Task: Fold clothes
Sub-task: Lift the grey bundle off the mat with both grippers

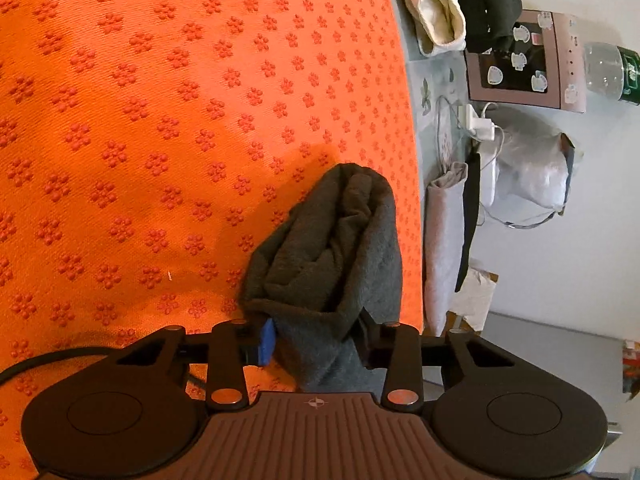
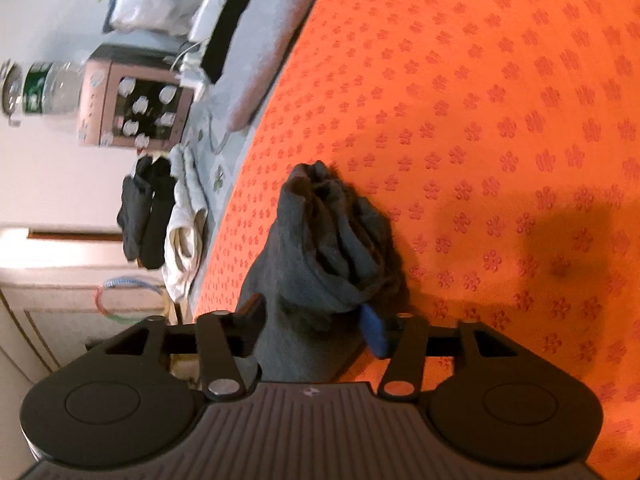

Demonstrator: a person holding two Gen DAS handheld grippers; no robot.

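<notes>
Left wrist view: one dark grey garment (image 1: 332, 240), bunched into a loose roll, lies near the edge of an orange mat (image 1: 160, 120) printed with small red flower clusters. The left tool (image 1: 316, 344) is clenched on the garment's near end, its blue pad and its black finger pressing the cloth from either side. Beyond the mat's edge lie one cream folded garment (image 1: 432, 12) and one black garment (image 1: 486, 0). Further off stand one pink box with white stickers (image 1: 528, 60), one clear plastic bottle (image 1: 604, 68), one white charger with cable (image 1: 478, 122) and one white plastic bag (image 1: 532, 172), against a pale wall.

Right wrist view: the same single grey garment (image 2: 320, 240) sits at the mat's (image 2: 480, 80) edge, its near end between the fingers of the right tool (image 2: 312, 328). The black finger stands clear of the cloth and only the blue pad touches it, so the tool is released. To the side lie two dark garments (image 2: 144, 208), one cream garment (image 2: 184, 236), the pink box (image 2: 136, 100) and the bottle (image 2: 44, 84).
</notes>
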